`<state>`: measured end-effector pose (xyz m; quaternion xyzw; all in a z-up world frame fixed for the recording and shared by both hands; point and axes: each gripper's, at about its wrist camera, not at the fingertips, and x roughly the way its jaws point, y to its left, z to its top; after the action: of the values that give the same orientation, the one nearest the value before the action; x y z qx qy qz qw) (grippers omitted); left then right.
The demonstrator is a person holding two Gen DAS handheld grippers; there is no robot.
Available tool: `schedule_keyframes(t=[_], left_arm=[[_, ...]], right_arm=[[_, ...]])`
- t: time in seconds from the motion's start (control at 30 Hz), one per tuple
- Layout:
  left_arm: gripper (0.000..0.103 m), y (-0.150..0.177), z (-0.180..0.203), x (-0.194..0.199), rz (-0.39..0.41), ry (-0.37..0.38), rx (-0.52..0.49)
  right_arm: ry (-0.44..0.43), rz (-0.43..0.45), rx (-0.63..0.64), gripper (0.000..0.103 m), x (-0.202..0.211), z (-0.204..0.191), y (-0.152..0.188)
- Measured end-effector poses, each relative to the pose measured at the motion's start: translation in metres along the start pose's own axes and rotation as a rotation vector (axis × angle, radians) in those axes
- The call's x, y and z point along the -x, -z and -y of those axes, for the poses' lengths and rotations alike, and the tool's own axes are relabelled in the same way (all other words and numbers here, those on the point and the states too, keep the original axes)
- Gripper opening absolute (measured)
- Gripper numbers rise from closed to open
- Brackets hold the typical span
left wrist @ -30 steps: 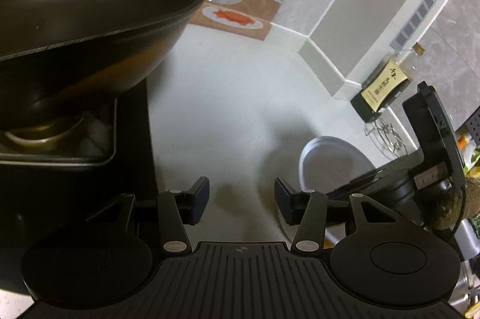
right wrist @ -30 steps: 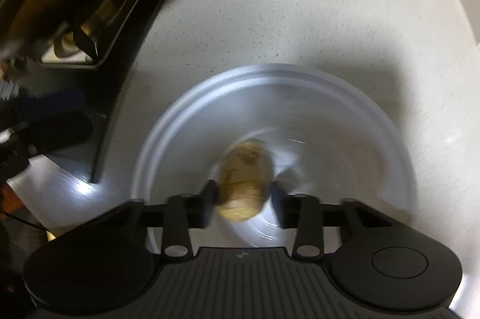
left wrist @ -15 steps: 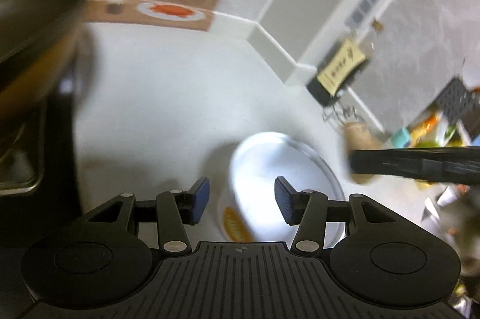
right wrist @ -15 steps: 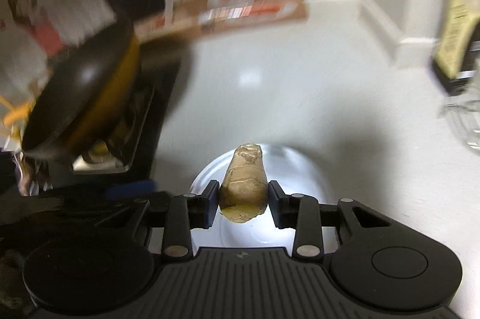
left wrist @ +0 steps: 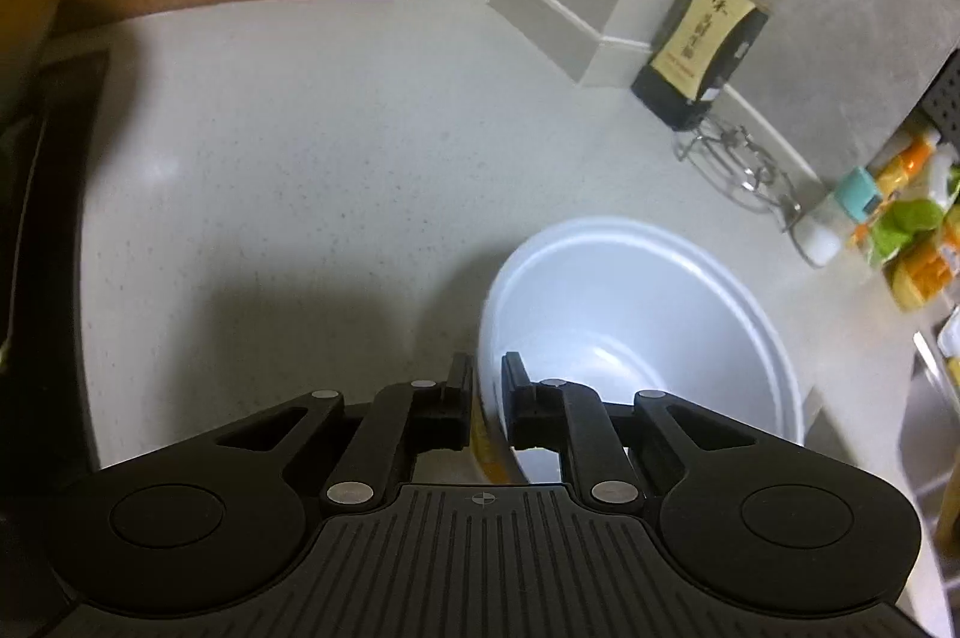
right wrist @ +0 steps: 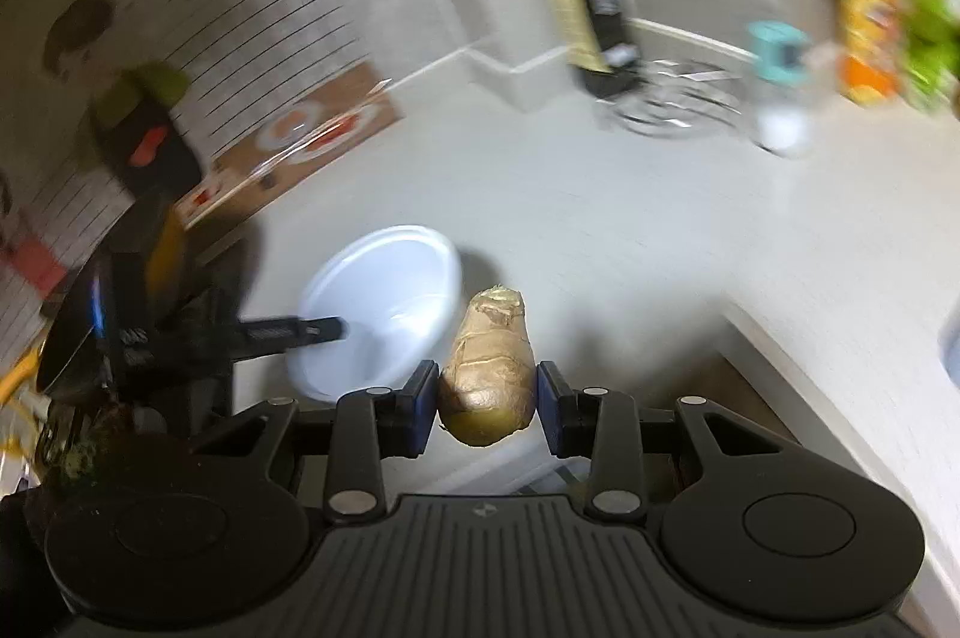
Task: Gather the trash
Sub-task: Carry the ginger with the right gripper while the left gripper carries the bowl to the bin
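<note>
A white bowl (left wrist: 636, 314) sits on the pale counter; it also shows in the right wrist view (right wrist: 384, 302). My left gripper (left wrist: 486, 398) is shut on the bowl's near rim, one finger outside and one inside. My right gripper (right wrist: 486, 398) is shut on a brown lump of ginger (right wrist: 489, 386) and holds it in the air, to the right of the bowl and above the counter's front edge. The left gripper (right wrist: 288, 332) shows blurred at the bowl's left side in the right wrist view.
A dark sauce bottle (left wrist: 702, 38) and a wire trivet (left wrist: 738, 158) stand by the back wall. Packets and a small jar (left wrist: 840, 218) crowd the right. A black wok (right wrist: 90, 326) and stove lie to the left. A sink rim (right wrist: 951, 338) shows at the right.
My left gripper closed on the bowl's rim. My right gripper lifted the ginger out of the bowl and swung it right, away from the bowl.
</note>
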<state>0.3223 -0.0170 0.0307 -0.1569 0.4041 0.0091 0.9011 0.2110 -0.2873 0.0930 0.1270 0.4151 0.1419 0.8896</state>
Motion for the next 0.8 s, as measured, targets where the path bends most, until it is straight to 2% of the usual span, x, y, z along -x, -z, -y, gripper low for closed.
schedule_keyframes(t=[0.1,0.2,0.37,0.5,0.63,0.7,0.8], left_arm=[[0.012,0.007,0.008,0.019,0.052,-0.002,-0.020],[0.013,0.012,0.025,0.045,0.082,0.047,-0.044],[0.013,0.032,0.085,0.059,0.033,0.155,-0.197],[0.013,0.074,0.131,0.030,-0.102,0.245,-0.304],[0.013,0.138,0.160,-0.027,-0.300,0.310,-0.384],[0.013,0.173,0.163,-0.064,-0.397,0.294,-0.380],[0.013,0.231,0.150,-0.136,-0.545,0.229,-0.305]], right_arm=[[0.065,0.038,-0.011,0.035,0.026,0.026,0.026],[0.074,0.065,-0.080,0.035,0.048,0.054,0.051],[0.137,0.124,-0.236,0.035,0.079,0.101,0.106],[0.208,0.096,-0.368,0.035,0.089,0.134,0.159],[0.263,0.036,-0.466,0.035,0.089,0.155,0.207],[0.290,-0.002,-0.505,0.035,0.083,0.164,0.234],[0.321,-0.068,-0.544,0.035,0.063,0.172,0.271]])
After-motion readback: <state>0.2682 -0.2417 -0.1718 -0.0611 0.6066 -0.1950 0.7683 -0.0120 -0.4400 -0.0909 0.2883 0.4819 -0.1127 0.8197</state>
